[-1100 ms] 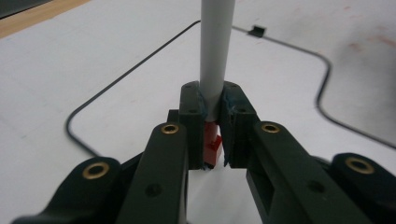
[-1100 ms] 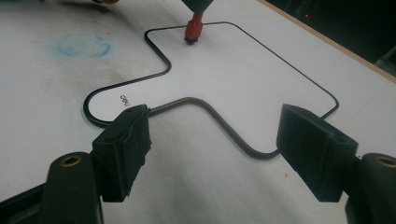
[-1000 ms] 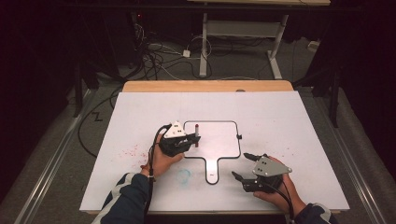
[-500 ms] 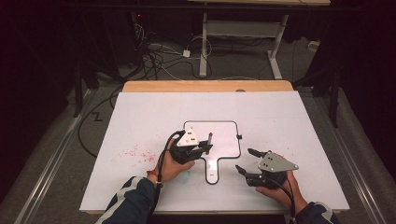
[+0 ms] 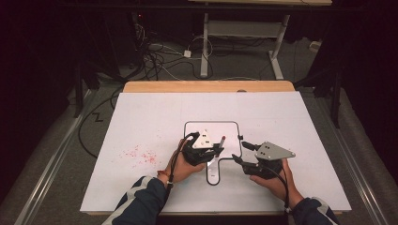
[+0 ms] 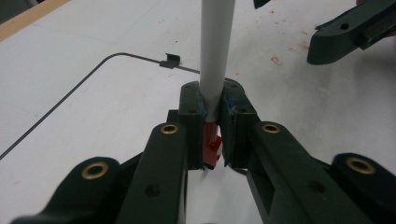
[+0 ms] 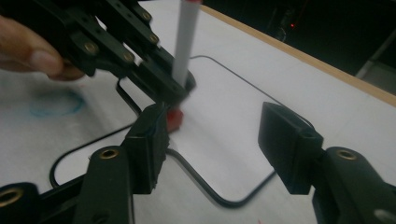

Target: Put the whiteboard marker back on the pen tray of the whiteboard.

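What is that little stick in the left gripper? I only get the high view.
Observer: It's a white marker. The left gripper view shows the left gripper shut on its barrel.
Operator: Which end is down?
Observer: The red end; it pokes out below the jaws, toward the table.
Operator: Is the other gripper grabbing it too?
Observer: No. In the right gripper view, the right gripper is open, jaws wide apart.

Black hand-held gripper [image 5: 217, 149] frames, brass rivets, grey triangular plates, navy-and-white sleeves [image 5: 141, 199].
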`<state>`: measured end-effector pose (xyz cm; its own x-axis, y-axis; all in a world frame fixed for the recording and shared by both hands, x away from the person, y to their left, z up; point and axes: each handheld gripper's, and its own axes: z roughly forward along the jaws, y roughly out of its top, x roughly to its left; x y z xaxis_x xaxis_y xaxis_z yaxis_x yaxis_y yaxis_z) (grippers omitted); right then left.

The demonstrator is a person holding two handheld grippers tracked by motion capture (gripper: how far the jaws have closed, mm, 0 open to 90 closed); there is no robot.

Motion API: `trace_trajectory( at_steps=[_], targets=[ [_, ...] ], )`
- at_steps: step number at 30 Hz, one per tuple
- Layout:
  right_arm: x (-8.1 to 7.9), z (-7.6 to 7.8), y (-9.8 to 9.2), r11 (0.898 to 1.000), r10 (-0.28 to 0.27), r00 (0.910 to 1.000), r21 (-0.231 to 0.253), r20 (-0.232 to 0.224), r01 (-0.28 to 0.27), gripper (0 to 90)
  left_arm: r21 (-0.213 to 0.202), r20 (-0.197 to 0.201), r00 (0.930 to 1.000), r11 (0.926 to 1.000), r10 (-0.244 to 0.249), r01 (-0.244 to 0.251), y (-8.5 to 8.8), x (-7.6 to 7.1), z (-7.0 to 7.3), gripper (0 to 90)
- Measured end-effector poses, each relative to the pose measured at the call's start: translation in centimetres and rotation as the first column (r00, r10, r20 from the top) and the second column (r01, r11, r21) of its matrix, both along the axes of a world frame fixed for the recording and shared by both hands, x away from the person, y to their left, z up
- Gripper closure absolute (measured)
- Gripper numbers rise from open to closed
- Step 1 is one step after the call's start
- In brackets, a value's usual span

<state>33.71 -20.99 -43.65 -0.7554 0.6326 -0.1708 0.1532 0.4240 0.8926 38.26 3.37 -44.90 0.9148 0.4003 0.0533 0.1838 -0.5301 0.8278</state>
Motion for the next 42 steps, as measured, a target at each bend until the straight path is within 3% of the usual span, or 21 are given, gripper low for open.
trace_trajectory(
  at_steps=[5, 10, 13, 16, 20, 21, 23, 26, 29, 33, 34, 35, 38, 39, 42],
  targets=[
    [0.2, 0.6, 0.9, 0.998, 0.046, 0.999, 0.035, -0.001, -0.046, 51.3, 0.012, -0.013, 0.999, 0.999, -0.042, 0.042, -1.3, -0.2, -0.4, 78.1],
    [0.4, 0.6, 0.9, 0.997, 0.059, 0.9982, 0.046, -0.01, -0.058, 65.7, 0.001, -0.022, 0.9975, 0.9977, -0.068, 0.068, -2.6, -0.2, -0.5, 78.1],
    [0.4, 0.7, 0.7, 0.998, 0.041, 0.9991, 0.051, -0.007, -0.041, 74.7, 0.001, -0.023, 0.9971, 0.9973, -0.073, 0.073, -3.0, -0.2, -0.6, 77.9],
    [0.6, 0.5, 0.7, 0.999, 0.037, 0.9992, 0.037, -0.01, -0.037, 73.6, 0.002, -0.016, 0.9963, 0.9965, -0.084, 0.084, -3.3, -0.3, -0.6, 77.9],
    [0.7, 0.4, 0.8, 0.999, 0.025, 0.9996, 0.029, -0.015, -0.025, 81.0, -0.009, -0.02, 0.9969, 0.997, -0.077, 0.077, -3.5, -0.3, -0.7, 76.7],
    [0.7, 0.5, 0.8, 1.0, 0.019, 0.9996, 0.024, -0.019, -0.019, 81.1, -0.01, -0.023, 0.9969, 0.9972, -0.075, 0.075, -3.6, -0.3, -0.7, 74.6],
    [0.6, 0.8, 0.7, 1.0, -0.017, 0.9998, 0.01, -0.007, 0.017, 81.2, 0.013, -0.013, 0.9987, 0.9987, -0.049, 0.049, -3.8, -0.3, -0.7, 61.7],
    [0.8, 1.8, 0.0, 0.997, -0.079, 0.9963, -0.001, -0.033, 0.079, 81.2, 0.024, 0.001, 0.9998, 0.9995, -0.019, 0.019, -3.0, -0.6, -0.2, 50.5],
    [1.3, 2.2, -0.7, 0.992, -0.129, 0.9881, -0.019, -0.083, 0.128, 81.2, 0.042, 0.059, 0.9981, 0.9989, 0.017, -0.019, -1.1, -1.4, 0.6, 34.4],
    [2.6, 1.8, -1.0, 0.981, -0.19, 0.9727, -0.07, -0.133, 0.182, 81.2, 0.046, 0.118, 0.9902, 0.9958, 0.073, -0.079, 3.1, -2.7, 1.5, 26.2],
    [3.0, 1.8, -1.0, 0.976, -0.213, 0.9638, -0.08, -0.16, 0.202, 81.1, 0.045, 0.126, 0.9879, 0.9943, 0.091, -0.097, 3.9, -2.9, 1.6, 25.8],
    [3.4, 1.8, -1.1, 0.977, -0.21, 0.9628, -0.076, -0.17, 0.2, 81.1, 0.043, 0.134, 0.9843, 0.9916, 0.115, -0.122, 5.0, -3.2, 1.9, 25.2],
    [4.9, 2.3, -1.0, 0.975, -0.221, 0.9437, -0.075, -0.246, 0.209, 81.1, 0.017, 0.131, 0.9758, 0.9837, 0.175, -0.179, 8.5, -3.9, 2.6, 24.3],
    [5.4, 2.4, -0.8, 0.971, -0.236, 0.9404, -0.09, -0.245, 0.22, 81.1, 0.017, 0.133, 0.9734, 0.9815, 0.187, -0.191, 9.3, -4.1, 2.7, 24.1],
    [7.0, 2.3, -0.2, 0.972, -0.234, 0.9292, -0.099, -0.287, 0.214, 81.1, 0.004, 0.114, 0.9604, 0.9665, 0.254, -0.256, 12.5, -4.8, 2.6, 24.0]
  ],
)
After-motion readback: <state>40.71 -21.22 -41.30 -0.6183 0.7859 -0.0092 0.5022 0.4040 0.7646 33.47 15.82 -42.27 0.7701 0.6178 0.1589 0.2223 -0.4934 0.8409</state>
